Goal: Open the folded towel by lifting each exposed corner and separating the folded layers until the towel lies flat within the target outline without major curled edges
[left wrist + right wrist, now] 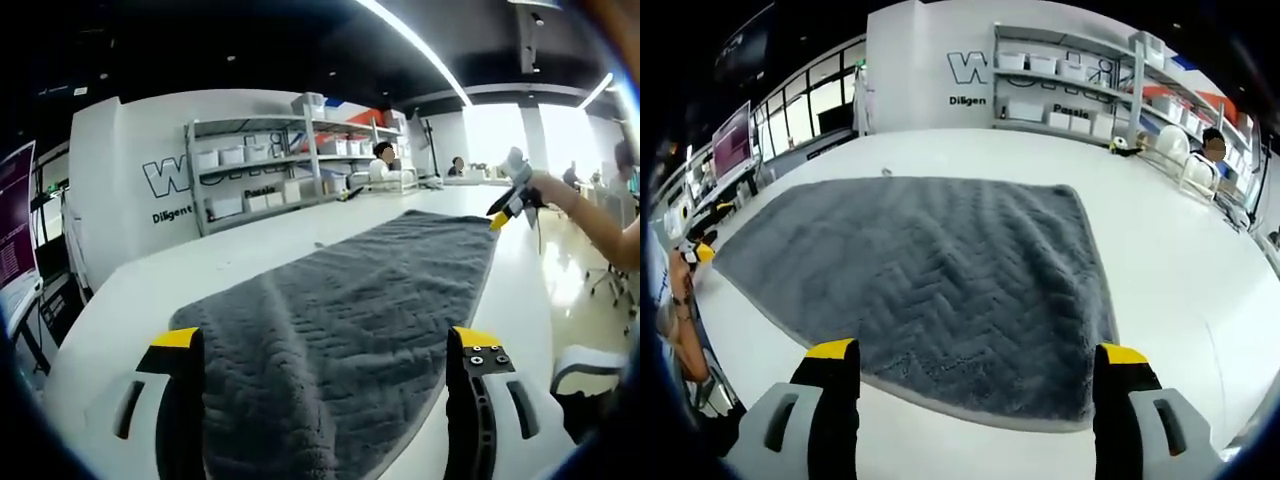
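Grey herringbone-textured towel [930, 280] spread flat on white table [1160, 270], both grippers released, jaws apart

An open-plan lab or office; storage shelving [300, 165] with white bins, wall lettering [975, 70], a monitor [732, 140].

We see a smooth white surface [1200, 290] carrying a grey herringbone-textured plush towel [930, 280], spread flat toward 12 o'clock.
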Demonstrator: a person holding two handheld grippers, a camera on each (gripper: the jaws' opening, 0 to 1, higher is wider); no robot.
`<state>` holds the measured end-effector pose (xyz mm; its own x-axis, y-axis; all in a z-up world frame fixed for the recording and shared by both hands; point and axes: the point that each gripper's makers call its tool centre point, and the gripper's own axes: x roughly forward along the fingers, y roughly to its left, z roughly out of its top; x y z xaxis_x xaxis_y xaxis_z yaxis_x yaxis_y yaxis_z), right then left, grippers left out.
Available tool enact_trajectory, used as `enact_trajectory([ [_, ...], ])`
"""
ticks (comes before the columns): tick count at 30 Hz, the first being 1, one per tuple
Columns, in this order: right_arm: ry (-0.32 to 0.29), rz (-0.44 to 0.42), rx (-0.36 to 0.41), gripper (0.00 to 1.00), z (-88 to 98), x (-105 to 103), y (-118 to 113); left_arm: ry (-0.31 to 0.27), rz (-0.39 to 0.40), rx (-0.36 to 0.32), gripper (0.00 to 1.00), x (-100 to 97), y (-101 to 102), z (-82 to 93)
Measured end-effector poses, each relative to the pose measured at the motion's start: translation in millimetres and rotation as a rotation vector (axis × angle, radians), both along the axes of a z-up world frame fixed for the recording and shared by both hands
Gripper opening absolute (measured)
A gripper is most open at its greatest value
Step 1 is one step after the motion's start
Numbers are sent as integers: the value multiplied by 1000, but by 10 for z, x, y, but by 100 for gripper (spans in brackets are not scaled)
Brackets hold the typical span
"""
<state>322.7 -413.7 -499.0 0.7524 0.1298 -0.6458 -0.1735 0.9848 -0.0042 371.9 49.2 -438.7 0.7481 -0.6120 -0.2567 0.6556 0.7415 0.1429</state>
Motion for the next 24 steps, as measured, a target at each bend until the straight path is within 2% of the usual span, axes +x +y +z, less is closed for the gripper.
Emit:
enact_trajectory([
  [10, -4, -5, 0, 99, 61, 41, -128, -6, 0, -8, 99, -13, -11, 24],
  [15, -9, -9, 0, 99, 50, 6, -77, -8, -7, -17, 99, -21, -43, 38],
  [20, -12, -12, 2, 99, 86, 30, -147, -12, -9, -18, 99, -23, -59, 53],
  [24, -12, -8, 1, 99, 56, -9, -65, -13, -6, -21, 99, -21, -53, 69],
])
